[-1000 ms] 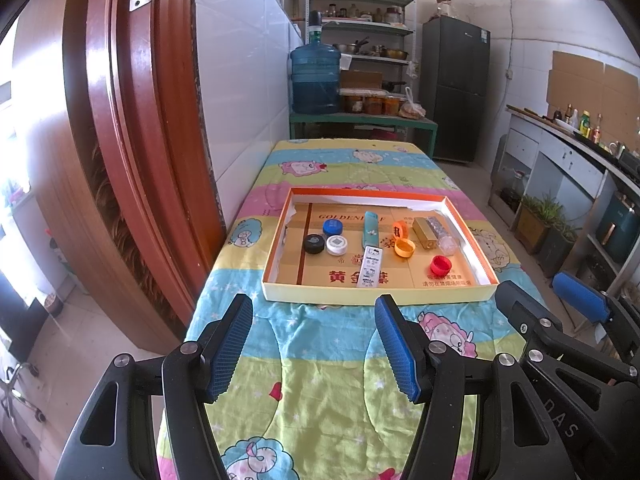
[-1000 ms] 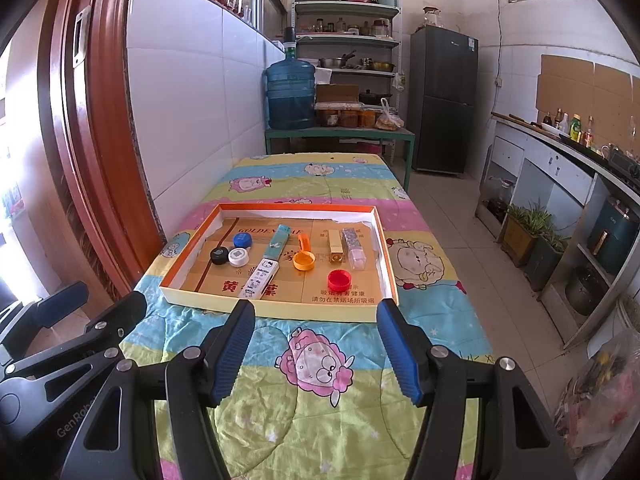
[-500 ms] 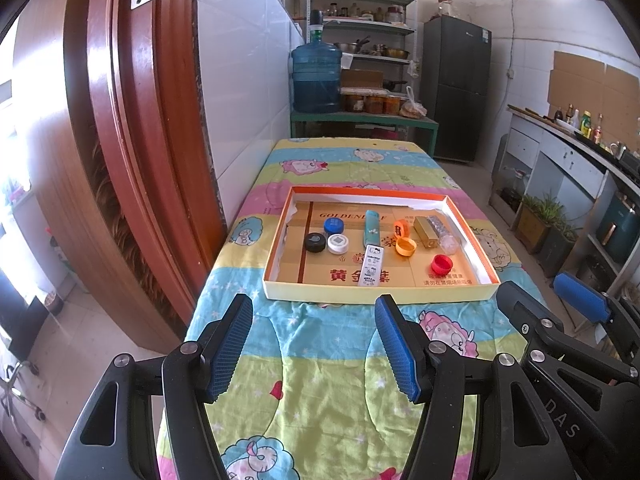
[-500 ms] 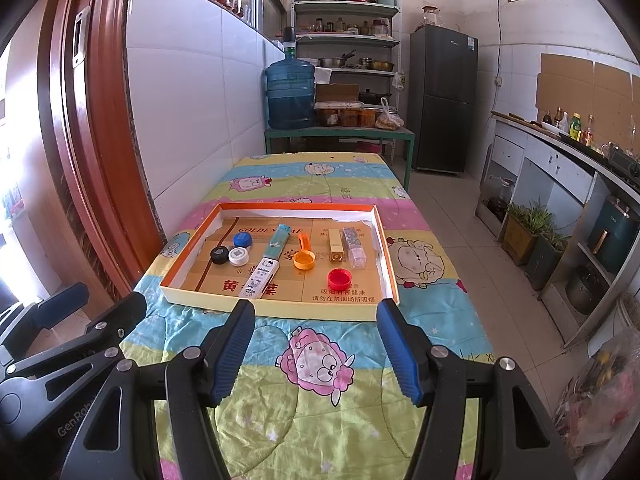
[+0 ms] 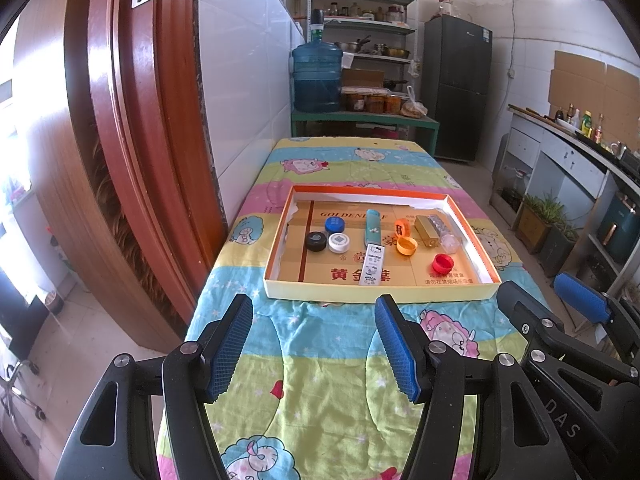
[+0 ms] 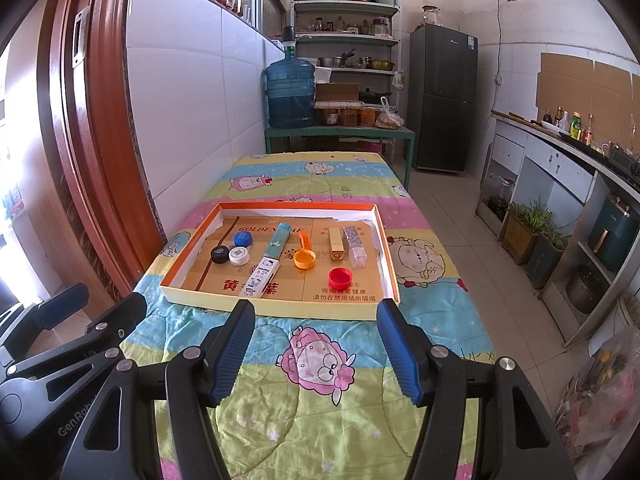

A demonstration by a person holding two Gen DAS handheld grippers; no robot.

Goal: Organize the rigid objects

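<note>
On the quilt-covered worktop (image 5: 320,360) ahead of us, we are holding the left gripper (image 5: 314,344) and the right gripper (image 6: 316,346) side by side, both with jaws spread wide and nothing between them. We are looking at the shallow cardboard tray (image 5: 380,291), where the objects are lying: a black cap (image 5: 316,241), white cap (image 5: 339,242), blue cap (image 5: 334,224), two slim boxes end to end, two orange caps (image 5: 407,245), a gold block (image 5: 428,231) and a red cap (image 5: 443,264). We are judging the caps risky: low and round, they could skid or flip if pinched off-centre, and the black and white ones are touching, so reaching for one could nudge its neighbour.
</note>
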